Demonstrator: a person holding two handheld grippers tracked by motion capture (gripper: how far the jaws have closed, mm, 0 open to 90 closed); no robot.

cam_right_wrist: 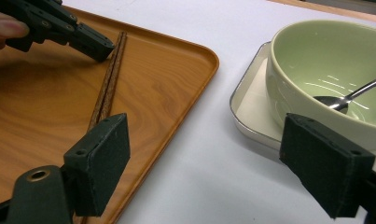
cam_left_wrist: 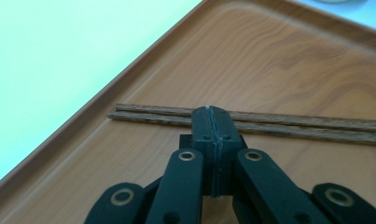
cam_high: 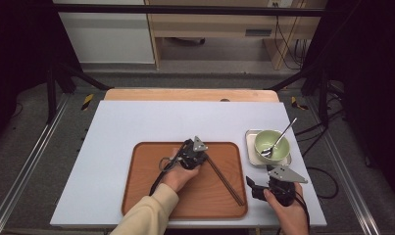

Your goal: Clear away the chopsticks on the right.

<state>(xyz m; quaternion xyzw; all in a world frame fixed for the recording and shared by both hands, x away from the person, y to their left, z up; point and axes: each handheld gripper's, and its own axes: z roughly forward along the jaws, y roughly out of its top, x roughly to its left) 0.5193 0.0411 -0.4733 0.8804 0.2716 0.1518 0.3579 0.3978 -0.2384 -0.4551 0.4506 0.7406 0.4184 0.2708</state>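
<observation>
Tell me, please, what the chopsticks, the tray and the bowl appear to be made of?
Chopsticks: dark wood, matt, grain streaks visible. Tray: probably laminate or plastic with printed wood grain, smooth with a soft sheen. Bowl: pale green glazed ceramic by its glossy highlights, though melamine is possible.

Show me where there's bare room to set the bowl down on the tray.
The tray's left half, between its left rim and the left gripper, is bare. The right half is crowded: chopsticks lie diagonally there, with the shut left gripper at their upper end. The bowl sits right of the tray.

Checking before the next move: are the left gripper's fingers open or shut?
Shut. In the left gripper view the fingers are pressed flat together at the chopsticks on the tray, with nothing clamped between them.
</observation>
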